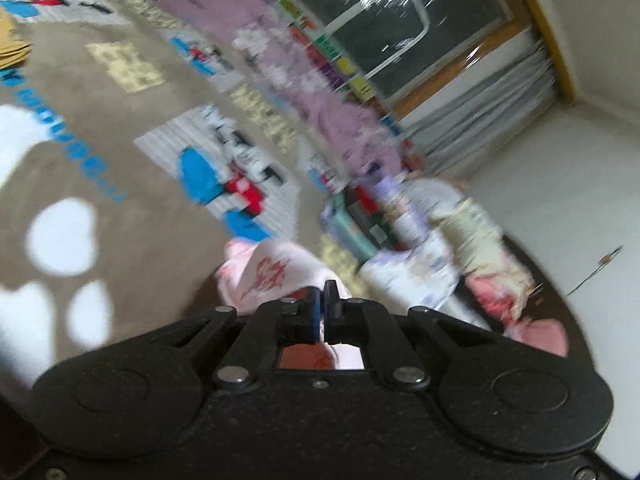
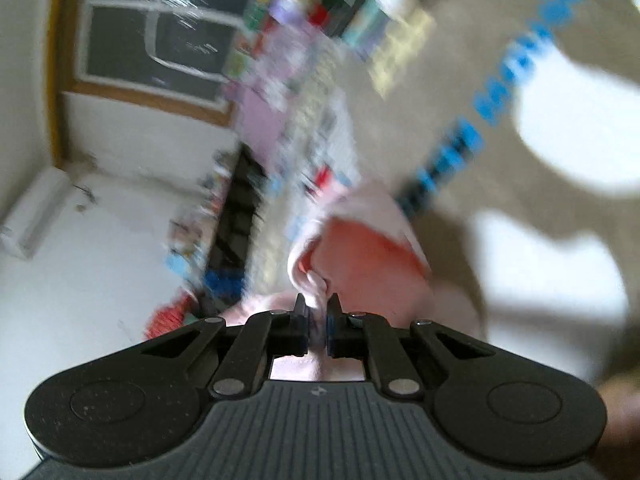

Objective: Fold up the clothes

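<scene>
A pale pink garment with a red print (image 1: 276, 268) hangs right at the tips of my left gripper (image 1: 323, 286). The jaws are shut, and a thin edge of the cloth seems to be pinched between them; more pink cloth shows below through the gripper's frame. In the right wrist view the same pink garment (image 2: 360, 248), with its coral inner side showing, is bunched into a fold that runs between the pads of my right gripper (image 2: 318, 300), which is shut on it. Both views are blurred.
Under the garment lies a brown blanket (image 1: 100, 120) with cartoon prints, blue lettering and white patches. A heap of mixed clothes (image 1: 420, 220) and a purple cloth (image 1: 224, 12) lie along its far edge. Beyond are a dark window (image 2: 152, 32), white walls and an air conditioner (image 2: 32, 212).
</scene>
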Demonstrator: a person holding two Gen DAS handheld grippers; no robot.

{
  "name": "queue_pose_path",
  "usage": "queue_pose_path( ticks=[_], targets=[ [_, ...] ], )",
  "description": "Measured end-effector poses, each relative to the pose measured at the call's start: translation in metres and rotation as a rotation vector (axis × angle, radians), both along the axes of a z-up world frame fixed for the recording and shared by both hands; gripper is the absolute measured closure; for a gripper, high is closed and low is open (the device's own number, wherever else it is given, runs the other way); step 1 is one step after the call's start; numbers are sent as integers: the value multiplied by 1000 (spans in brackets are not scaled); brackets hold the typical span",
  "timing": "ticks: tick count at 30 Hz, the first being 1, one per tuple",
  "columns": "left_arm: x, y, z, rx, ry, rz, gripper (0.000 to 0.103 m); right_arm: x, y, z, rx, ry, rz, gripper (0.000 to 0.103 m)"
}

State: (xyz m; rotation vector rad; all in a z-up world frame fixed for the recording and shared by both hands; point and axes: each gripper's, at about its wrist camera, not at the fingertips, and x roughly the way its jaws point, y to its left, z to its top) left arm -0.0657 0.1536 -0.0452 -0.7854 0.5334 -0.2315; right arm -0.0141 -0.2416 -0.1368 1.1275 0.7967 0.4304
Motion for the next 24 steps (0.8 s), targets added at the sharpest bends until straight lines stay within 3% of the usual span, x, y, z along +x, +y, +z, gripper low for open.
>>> queue_pose_path(
  ticks=[2, 3, 4, 5, 6, 7, 12, 18, 24],
  targets=[
    [-4, -1, -3, 49, 48, -29, 103, -7, 4, -8, -28, 62, 23, 83],
    [-6, -1, -4, 78, 70, -36, 100, -11, 4, -8, -45, 77, 16, 69],
    [-7, -2, -3, 118, 84, -31, 92, -14, 1, -7, -66, 89, -4, 62],
    [-10, -3, -1, 152, 84, -25, 86, -18, -4, -3, -78, 92, -28, 47],
    [-12, -2, 1, 169, 73, -16, 69, -21, -9, 0, -90, 88, -56, 43],
    [-14, -1, 4, 182, 62, -7, 56, -23, -15, 4, -105, 75, -81, 43],
    [-6, 5, 17, 201, 28, -1, 55, -16, -27, 26, -207, -14, -128, 43],
    [31, 3, 23, 257, 34, -57, 50, 18, -6, 40, -363, -133, -7, 42],
    [78, -2, 13, 305, 73, -145, 41, 56, 13, 48, -475, -193, 123, 42]
  ],
)
